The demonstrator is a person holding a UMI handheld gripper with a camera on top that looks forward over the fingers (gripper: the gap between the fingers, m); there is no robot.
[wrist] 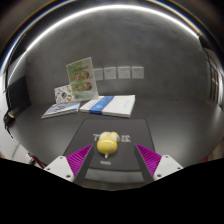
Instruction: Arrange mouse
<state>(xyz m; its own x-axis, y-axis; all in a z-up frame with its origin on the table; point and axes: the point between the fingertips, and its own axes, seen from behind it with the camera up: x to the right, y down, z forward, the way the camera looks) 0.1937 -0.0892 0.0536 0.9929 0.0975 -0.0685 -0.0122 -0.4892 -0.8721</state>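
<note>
Mouse (pixel 108 143), yellow and rounded, sits at lower centre of the frame, between the two fingers of the hand-held gripper (pixel 108 157). It rests on a dark mat (pixel 110 132) that runs from just above the fingers up toward mid-frame.

Desk (pixel 170 125): grey, plain surface, fills the middle band of the frame from left to right. Largest thing in view.

Wall (pixel 150 50): grey, takes up the upper half behind the desk. A row of pale sheets (pixel 117 72) is fixed to it, right of centre, just above the desk line.

Dark mat: rectangular, wider near the fingers, narrowing away. Faint lettering on it above the mouse, too small to read.

White book or pad (pixel 110 104): flat on the desk beyond the mat, centre-right, with a blue strip along its left edge.

Printed card (pixel 80 72): upright, greenish with pictures, upper left of centre, standing behind the flat items.

Second printed sheet (pixel 62 100): lies flat at centre-left, just beside the white book, below the upright card.

Hand-held gripper: fingers spread, pink pads (pixel 77 158) facing inward at lower left and lower right. Mouse stands between them with a visible gap on each side; neither pad presses on it.
</note>
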